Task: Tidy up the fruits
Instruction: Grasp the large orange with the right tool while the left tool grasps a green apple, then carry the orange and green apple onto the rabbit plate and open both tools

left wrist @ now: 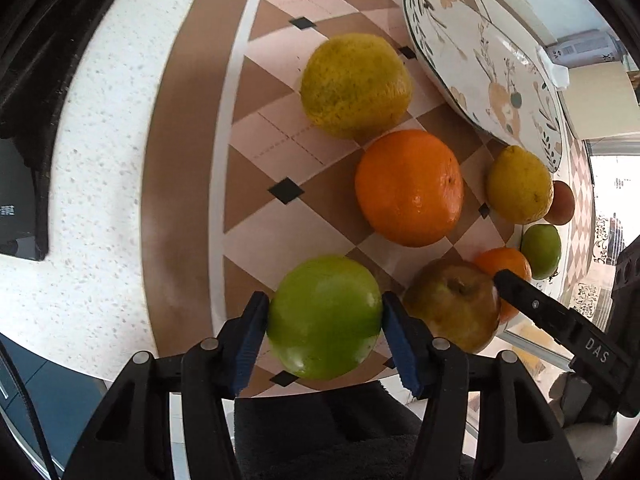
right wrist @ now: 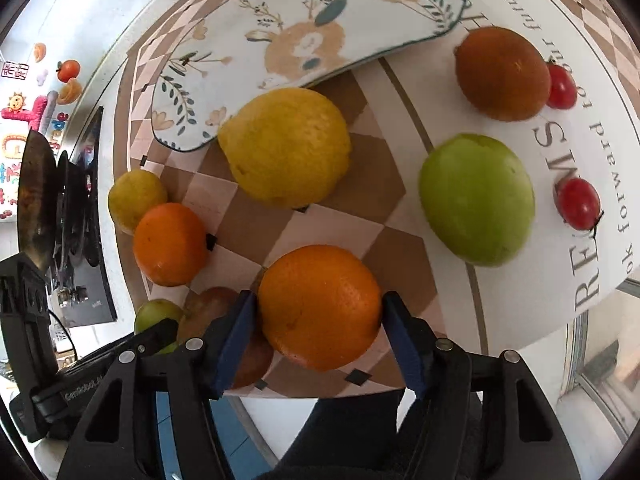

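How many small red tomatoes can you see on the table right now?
2, both in the right wrist view: one tomato touching the dark orange fruit, the other tomato beside the green apple. More may be hidden behind fruit.

surface: white speckled counter (left wrist: 92,184) - checkered mat (left wrist: 276,236) | light: bright daylight - window (left wrist: 612,184) at right

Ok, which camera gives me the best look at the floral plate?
The right wrist view: the floral plate fills the top of the picture nearly face-on, rabbit motif clear, with a yellow lemon overlapping its near rim. The left wrist view shows the plate at the upper right, foreshortened and smaller.
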The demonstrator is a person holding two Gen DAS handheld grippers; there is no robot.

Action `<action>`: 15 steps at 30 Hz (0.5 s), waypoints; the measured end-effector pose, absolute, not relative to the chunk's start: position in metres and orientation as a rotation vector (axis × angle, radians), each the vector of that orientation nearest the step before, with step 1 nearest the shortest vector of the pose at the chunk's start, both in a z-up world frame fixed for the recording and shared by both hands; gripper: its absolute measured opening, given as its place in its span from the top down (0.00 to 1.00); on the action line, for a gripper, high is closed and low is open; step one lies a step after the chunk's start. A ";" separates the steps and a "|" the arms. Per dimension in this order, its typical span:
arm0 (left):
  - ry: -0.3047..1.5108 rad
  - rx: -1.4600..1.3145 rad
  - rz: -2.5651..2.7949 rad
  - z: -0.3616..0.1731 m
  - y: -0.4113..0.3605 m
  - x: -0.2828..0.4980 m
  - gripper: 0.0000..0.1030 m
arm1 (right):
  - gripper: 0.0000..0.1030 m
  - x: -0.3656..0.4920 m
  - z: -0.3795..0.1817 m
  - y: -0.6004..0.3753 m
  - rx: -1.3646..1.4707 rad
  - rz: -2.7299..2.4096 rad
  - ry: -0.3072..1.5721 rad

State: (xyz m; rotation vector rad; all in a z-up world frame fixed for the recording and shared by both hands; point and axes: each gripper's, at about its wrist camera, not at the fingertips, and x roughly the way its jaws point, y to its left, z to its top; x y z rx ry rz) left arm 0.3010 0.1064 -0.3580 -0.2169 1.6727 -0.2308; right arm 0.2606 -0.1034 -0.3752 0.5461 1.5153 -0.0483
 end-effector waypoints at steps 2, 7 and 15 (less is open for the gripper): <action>1.678 -0.209 -0.240 -0.362 0.103 0.301 0.46 | 0.35 0.261 -0.376 -0.106 0.557 -0.049 1.517; 1.666 -0.187 -0.242 -0.364 0.098 0.299 0.47 | 0.34 0.269 -0.381 -0.104 0.544 -0.050 1.536; 1.642 -0.159 -0.224 -0.351 0.088 0.294 0.47 | 0.36 0.266 -0.376 -0.103 0.521 -0.029 1.545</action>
